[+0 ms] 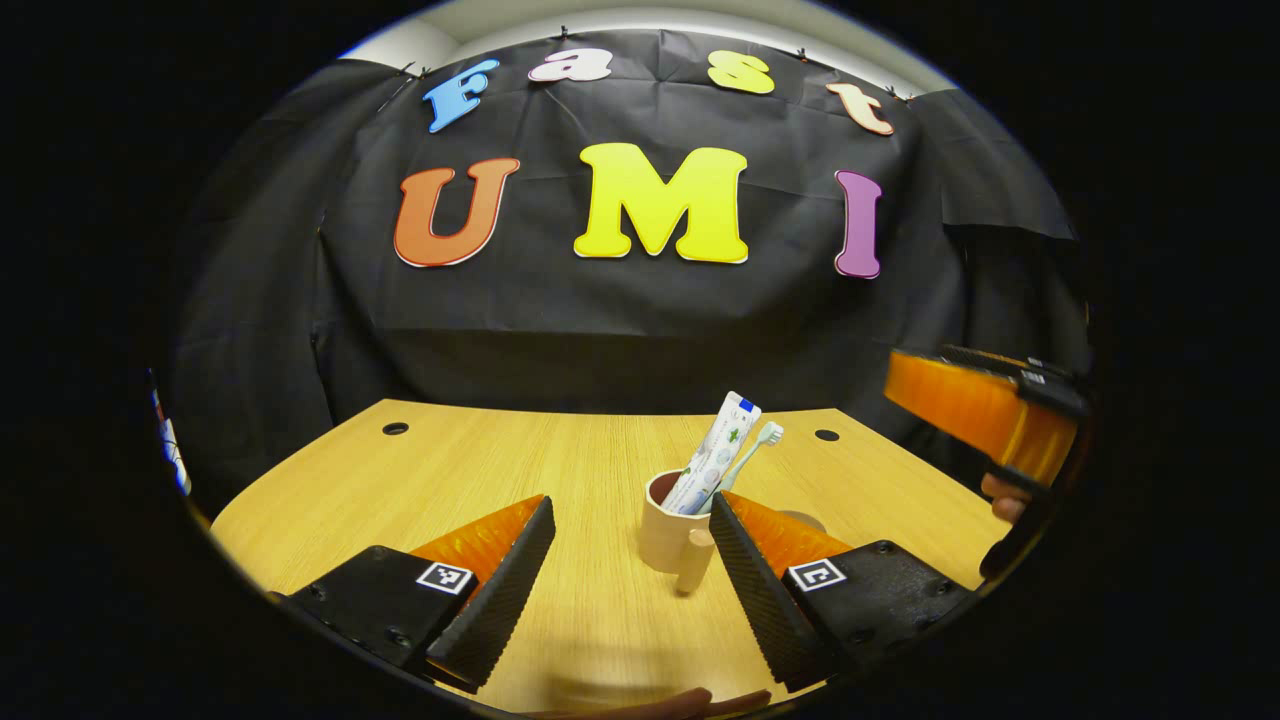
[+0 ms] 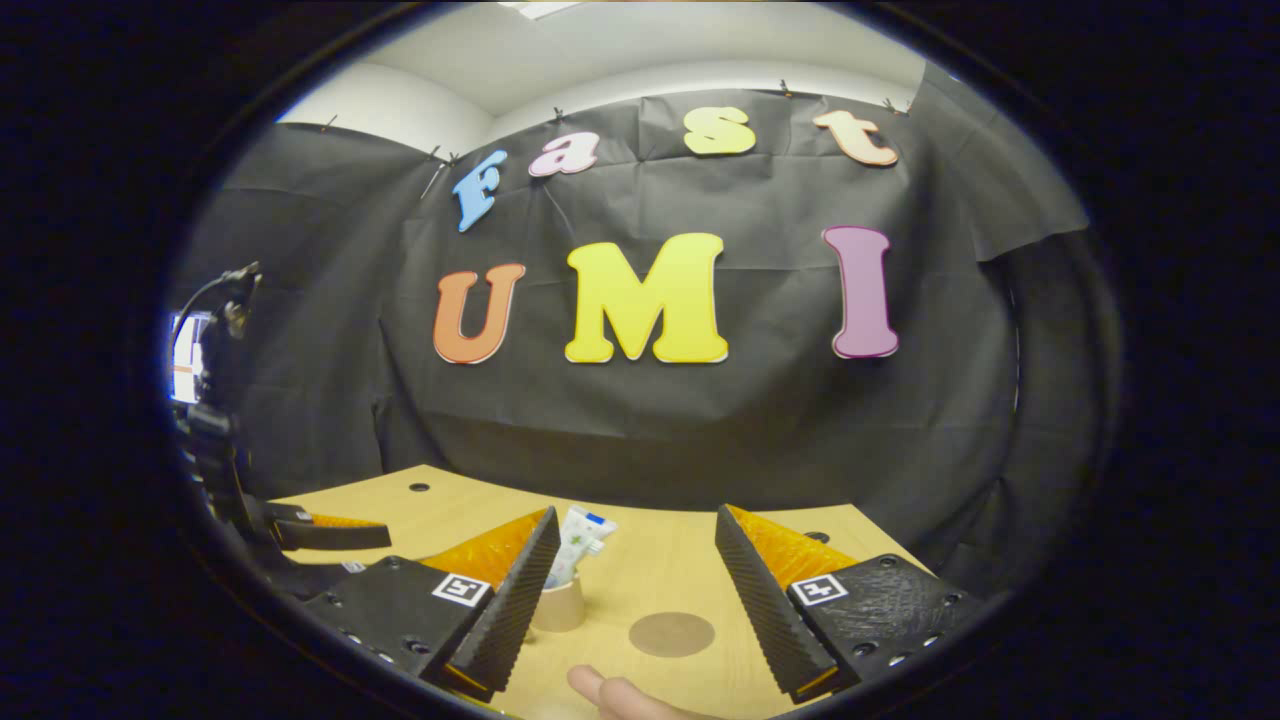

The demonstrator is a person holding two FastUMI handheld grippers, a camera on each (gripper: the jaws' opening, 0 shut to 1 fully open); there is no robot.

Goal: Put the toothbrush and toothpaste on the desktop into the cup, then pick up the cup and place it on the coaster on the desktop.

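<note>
A beige cup stands on the wooden desk with its handle toward me. The toothpaste tube and the toothbrush stand inside it, leaning right. My left gripper is open, and the cup sits just inside its right finger without being gripped. In the right gripper view the cup is half hidden behind the left finger, with the toothpaste poking out. The round brown coaster lies flat to the cup's right, between the fingers of my open right gripper, which is held above the desk.
The right gripper hangs high at the right of the left gripper view, a hand under it. The left gripper shows at the left of the right gripper view. Two cable holes mark the desk's far edge.
</note>
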